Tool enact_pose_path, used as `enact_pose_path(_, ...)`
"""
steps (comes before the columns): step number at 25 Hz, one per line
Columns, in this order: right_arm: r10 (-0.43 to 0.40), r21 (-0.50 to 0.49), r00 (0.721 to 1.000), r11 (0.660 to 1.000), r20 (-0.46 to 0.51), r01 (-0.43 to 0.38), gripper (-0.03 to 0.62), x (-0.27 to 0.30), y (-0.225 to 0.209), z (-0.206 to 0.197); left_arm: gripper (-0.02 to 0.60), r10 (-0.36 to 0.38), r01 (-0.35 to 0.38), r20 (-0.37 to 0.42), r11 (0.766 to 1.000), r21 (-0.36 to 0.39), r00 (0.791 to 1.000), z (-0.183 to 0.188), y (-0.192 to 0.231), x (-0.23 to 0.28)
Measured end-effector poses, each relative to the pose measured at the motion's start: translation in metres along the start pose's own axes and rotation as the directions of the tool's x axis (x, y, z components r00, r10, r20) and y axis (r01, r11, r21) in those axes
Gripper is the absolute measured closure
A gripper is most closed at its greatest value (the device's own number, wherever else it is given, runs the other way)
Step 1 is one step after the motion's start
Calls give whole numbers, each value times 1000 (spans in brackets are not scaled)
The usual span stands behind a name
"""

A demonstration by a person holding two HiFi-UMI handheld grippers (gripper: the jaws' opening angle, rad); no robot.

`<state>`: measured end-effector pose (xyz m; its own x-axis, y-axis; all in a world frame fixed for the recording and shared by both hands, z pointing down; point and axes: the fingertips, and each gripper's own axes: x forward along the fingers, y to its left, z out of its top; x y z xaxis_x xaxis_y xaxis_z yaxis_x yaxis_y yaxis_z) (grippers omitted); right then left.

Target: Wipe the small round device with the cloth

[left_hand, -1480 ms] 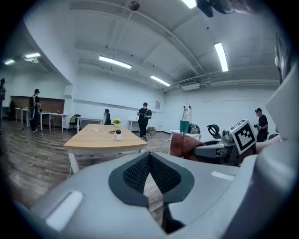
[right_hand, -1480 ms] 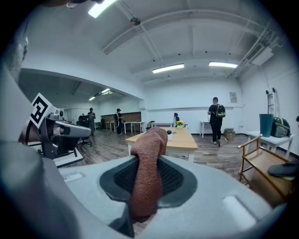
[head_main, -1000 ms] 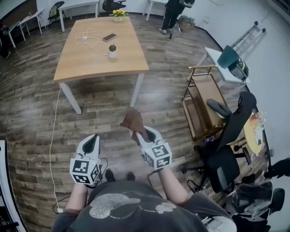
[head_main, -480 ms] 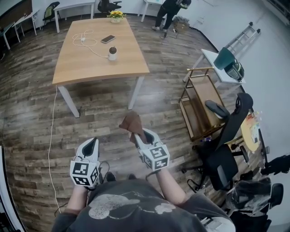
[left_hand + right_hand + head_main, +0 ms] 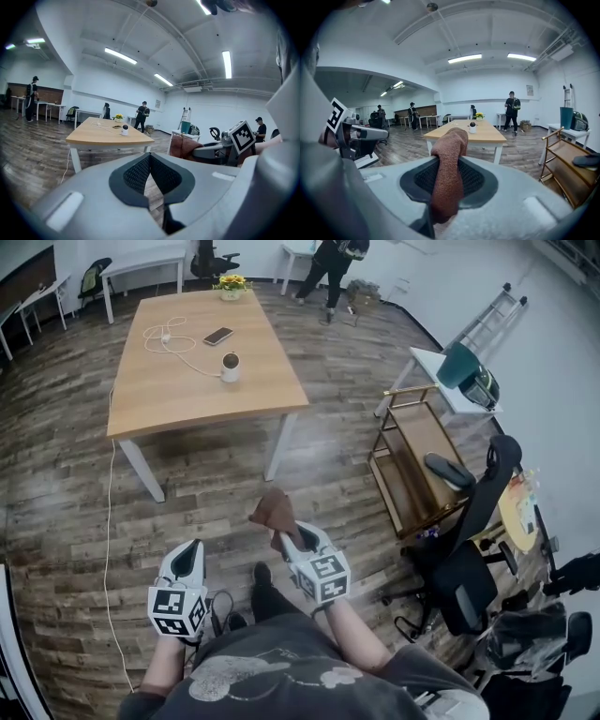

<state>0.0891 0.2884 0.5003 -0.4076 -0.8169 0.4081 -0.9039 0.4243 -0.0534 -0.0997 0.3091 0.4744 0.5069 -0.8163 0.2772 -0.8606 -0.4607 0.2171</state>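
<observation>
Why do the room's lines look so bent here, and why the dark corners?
Head view: the wide lens bows the table edges and floorboards. Left gripper view: black corners, curved ceiling lights. Right gripper view: same fisheye ring; the cloth looms large, the room behind shrinks.

— What does your wooden table (image 5: 178, 395) hold?
— You have the small round device (image 5: 230, 367) right of the middle, a phone (image 5: 217, 336) beyond it, a white cable (image 5: 167, 337) left of that, and yellow flowers (image 5: 231, 283) at the far edge.
</observation>
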Motion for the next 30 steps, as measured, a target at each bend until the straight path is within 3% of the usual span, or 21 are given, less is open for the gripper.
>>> enact_pose_path(12, 112, 1, 993, 994, 30, -112, 514, 112, -36, 51, 562, 107, -107, -19, 994, -2, 994, 29, 51, 71)
enact_pose_path(20, 126, 6, 991, 992, 41, -126, 514, 158, -91, 81, 563, 123, -122, -6, 992, 29, 992, 62, 59, 135)
enact_pose_path(30, 138, 12, 990, 990, 26, -138, 514, 197, -159, 97, 562, 200, -201, 13, 979, 30, 980, 90, 78, 197)
